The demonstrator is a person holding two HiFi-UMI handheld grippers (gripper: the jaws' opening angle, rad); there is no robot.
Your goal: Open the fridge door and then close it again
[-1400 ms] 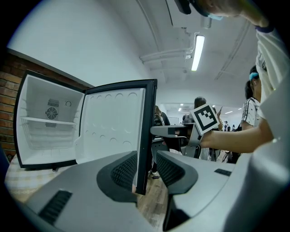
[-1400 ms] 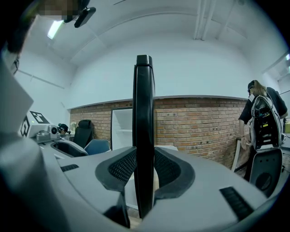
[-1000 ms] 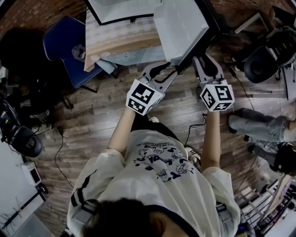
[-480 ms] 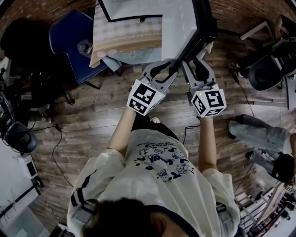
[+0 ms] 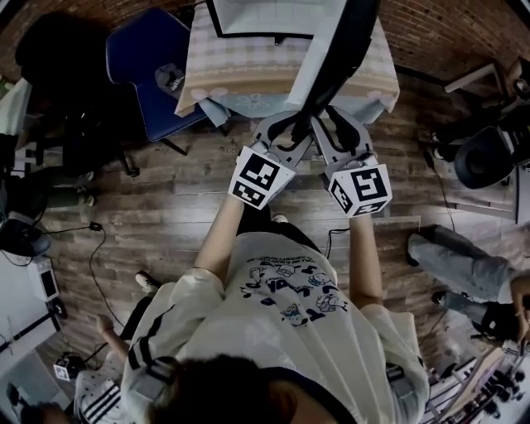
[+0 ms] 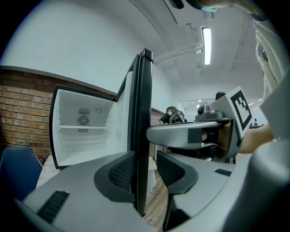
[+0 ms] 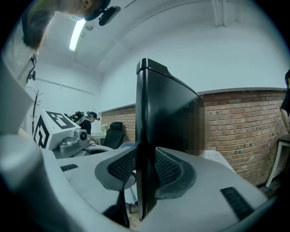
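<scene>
A small fridge stands on a cloth-covered table with its black door swung open, white inside showing. Both grippers hold to the door's free edge. My left gripper straddles that edge: the left pad lies against it, and a thin gap shows at the right pad. My right gripper sits just beside it, and in the right gripper view both its pads press the door edge.
A blue chair stands left of the table. A black office chair and a seated person's legs are at the right. Cables and gear lie on the wooden floor at the left. A brick wall runs behind the fridge.
In the head view the door's free edge and both grippers have shifted left. The right gripper has closed in beside the left. The door now shows edge-on instead of its white inner face.
</scene>
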